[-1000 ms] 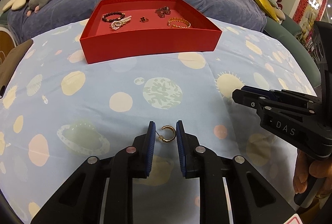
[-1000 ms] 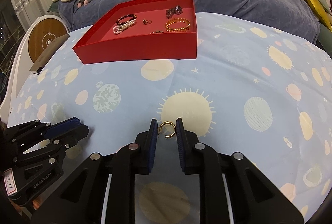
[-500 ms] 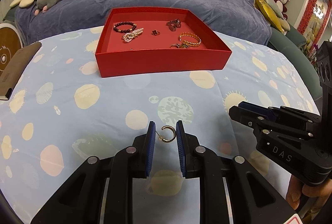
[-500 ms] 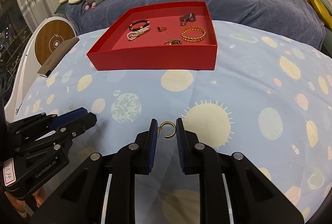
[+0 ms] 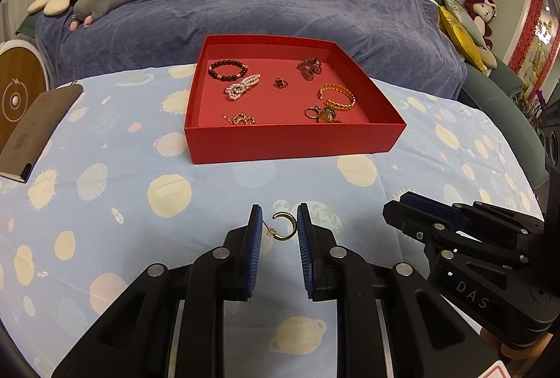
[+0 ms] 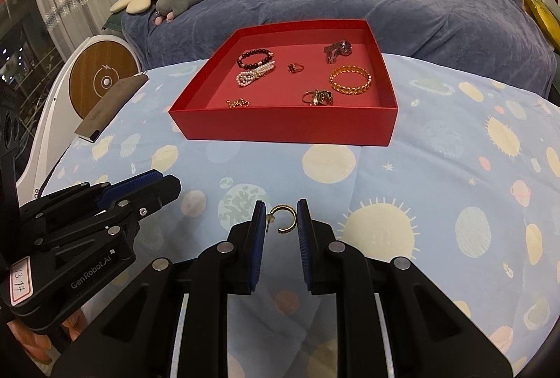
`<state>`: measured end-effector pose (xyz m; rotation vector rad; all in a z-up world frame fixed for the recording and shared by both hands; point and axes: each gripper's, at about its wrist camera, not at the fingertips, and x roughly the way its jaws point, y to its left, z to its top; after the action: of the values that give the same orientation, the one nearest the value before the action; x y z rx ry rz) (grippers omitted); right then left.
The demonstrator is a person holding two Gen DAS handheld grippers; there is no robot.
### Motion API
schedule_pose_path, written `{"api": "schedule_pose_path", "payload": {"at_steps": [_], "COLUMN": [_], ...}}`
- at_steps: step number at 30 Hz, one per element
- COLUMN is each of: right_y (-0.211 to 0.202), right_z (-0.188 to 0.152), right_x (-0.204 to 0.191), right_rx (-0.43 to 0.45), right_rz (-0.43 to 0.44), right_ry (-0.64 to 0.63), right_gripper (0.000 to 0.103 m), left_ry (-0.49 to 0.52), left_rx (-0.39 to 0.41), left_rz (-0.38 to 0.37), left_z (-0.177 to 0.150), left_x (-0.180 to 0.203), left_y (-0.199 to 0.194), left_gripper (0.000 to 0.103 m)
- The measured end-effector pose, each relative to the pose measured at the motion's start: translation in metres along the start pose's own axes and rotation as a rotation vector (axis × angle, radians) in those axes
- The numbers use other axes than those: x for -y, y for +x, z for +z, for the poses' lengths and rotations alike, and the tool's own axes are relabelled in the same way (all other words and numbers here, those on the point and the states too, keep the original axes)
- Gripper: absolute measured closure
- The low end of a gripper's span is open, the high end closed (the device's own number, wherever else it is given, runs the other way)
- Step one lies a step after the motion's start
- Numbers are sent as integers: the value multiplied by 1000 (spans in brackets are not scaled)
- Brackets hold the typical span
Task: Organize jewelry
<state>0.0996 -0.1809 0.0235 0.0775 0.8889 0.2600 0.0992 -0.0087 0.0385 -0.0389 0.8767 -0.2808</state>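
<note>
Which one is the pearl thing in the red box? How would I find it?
Look at the red box on the planet-print cloth. Go to its far left corner, where a dark bead bracelet lies. The pearl piece touches that bracelet on the nearer side; it is the only pale, pinkish-white jewelry there, a loopy bunch of tiny beads.

A matt red cardboard-looking tray (image 5: 294, 141) sits on smooth printed cloth (image 5: 105, 203); shiny gold-coloured hoop earring (image 5: 284, 226).

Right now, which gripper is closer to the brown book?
Left. The left gripper is on the side of the brown book; the right gripper is beyond it, farther off.
</note>
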Motion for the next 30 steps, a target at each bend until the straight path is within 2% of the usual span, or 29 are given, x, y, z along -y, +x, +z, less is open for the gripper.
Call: {"api": "schedule_pose_path", "payload": {"at_steps": [12, 30], "right_y": [-13, 1], "right_z": [33, 20], "right_x": [3, 7], "right_rx": [64, 20], "right_rz": [3, -7], "right_ry": [1, 12], "right_gripper": [85, 85], "left_ry": [-18, -40], "left_rx": [54, 15], "left_rz": [32, 37], "left_z": [30, 25], "left_x": [-18, -30], "left_y": [-8, 0], "left_gripper": [85, 85]}}
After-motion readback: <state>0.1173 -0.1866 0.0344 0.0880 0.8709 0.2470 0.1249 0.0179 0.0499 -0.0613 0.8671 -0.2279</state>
